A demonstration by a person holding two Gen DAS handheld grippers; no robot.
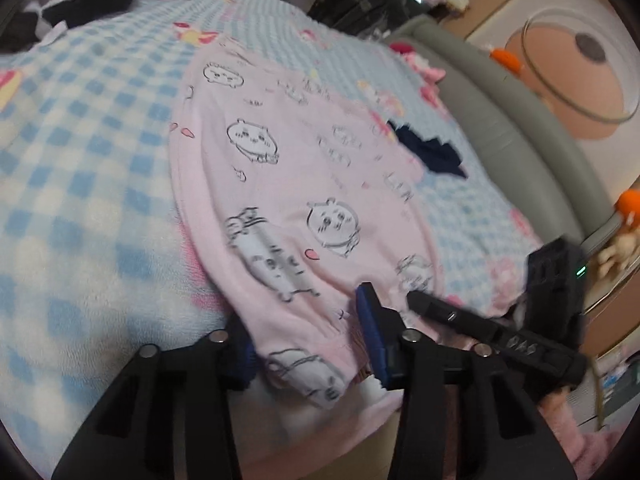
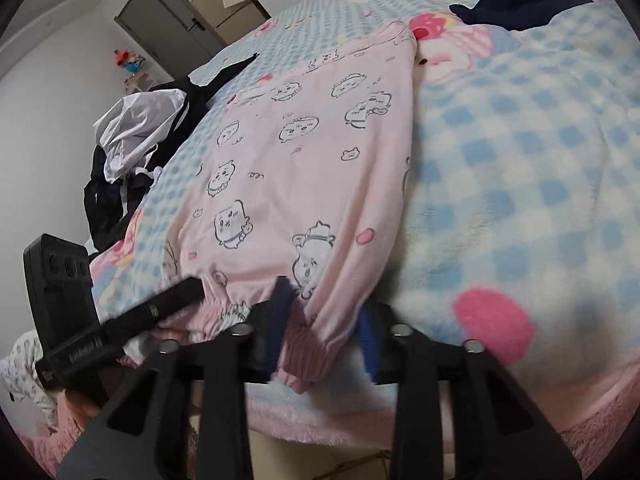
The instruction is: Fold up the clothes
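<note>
Pink pyjama trousers (image 1: 288,184) with cartoon faces lie flat along the blue checked blanket (image 1: 80,152); they also show in the right wrist view (image 2: 296,152). My left gripper (image 1: 308,344) is open, its blue-padded fingers (image 1: 372,332) standing either side of one cuffed leg end at the bed's near edge. My right gripper (image 2: 324,328) is open around the other ribbed cuff (image 2: 308,356). The right gripper's body (image 1: 492,328) shows beside the left one, and the left gripper's body (image 2: 120,328) shows in the right wrist view.
A dark navy garment (image 1: 432,152) lies on the blanket beyond the trousers, also in the right wrist view (image 2: 524,4). A pile of black and white clothes (image 2: 136,144) sits at the far side. A grey padded bed frame (image 1: 504,128) borders the bed.
</note>
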